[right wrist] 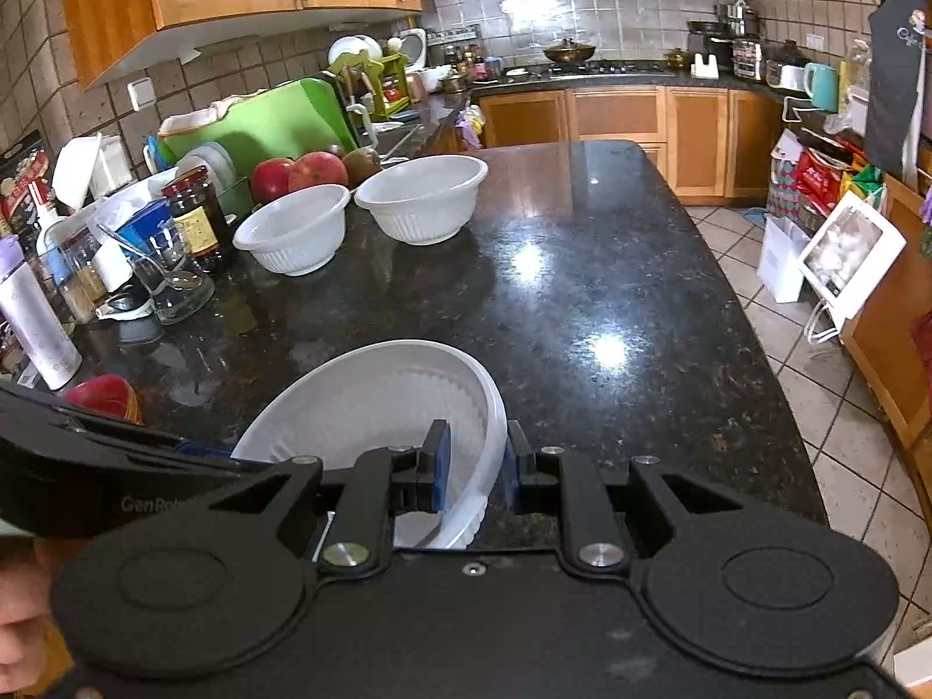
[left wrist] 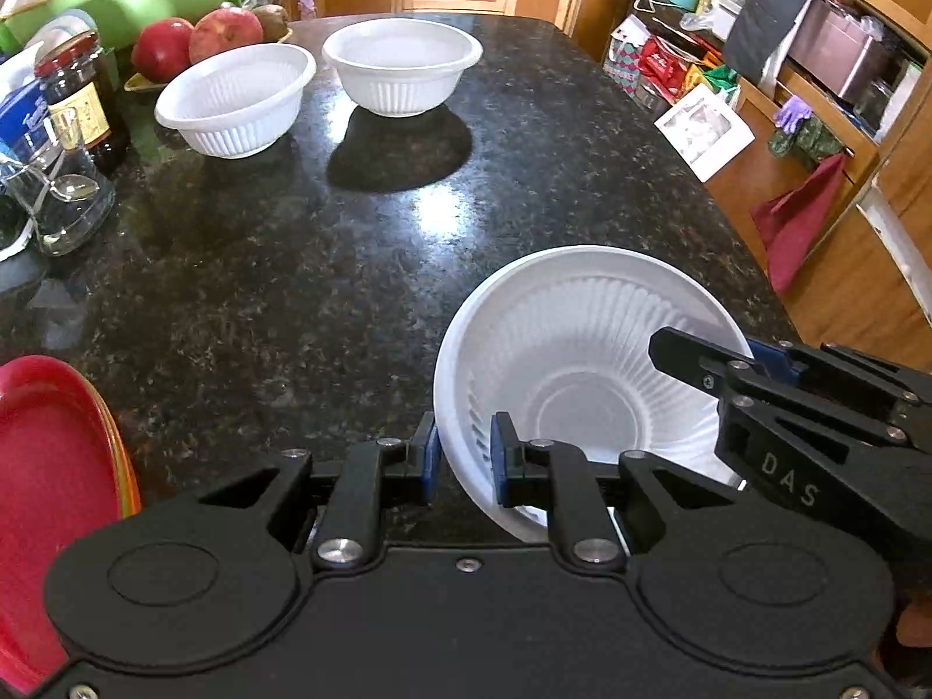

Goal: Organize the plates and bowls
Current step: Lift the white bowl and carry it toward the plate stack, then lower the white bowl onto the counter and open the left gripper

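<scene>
Two grippers on one flimsy bowl, feels like a drop waiting to happen

The left hand-held gripper (left wrist: 464,454) is pinched on the near-left rim of the white ribbed plastic bowl (left wrist: 582,384), and the right hand-held gripper (right wrist: 473,466) clamps the opposite rim, so the bowl hangs tilted just above the dark speckled stone worktop (left wrist: 361,244). I reckon if either one pulls sideways, that thin rim buckles and slips out. Two more white ribbed bowls (left wrist: 236,99) (left wrist: 402,64) sit well beyond it, red plates (left wrist: 52,477) to its left.
</scene>
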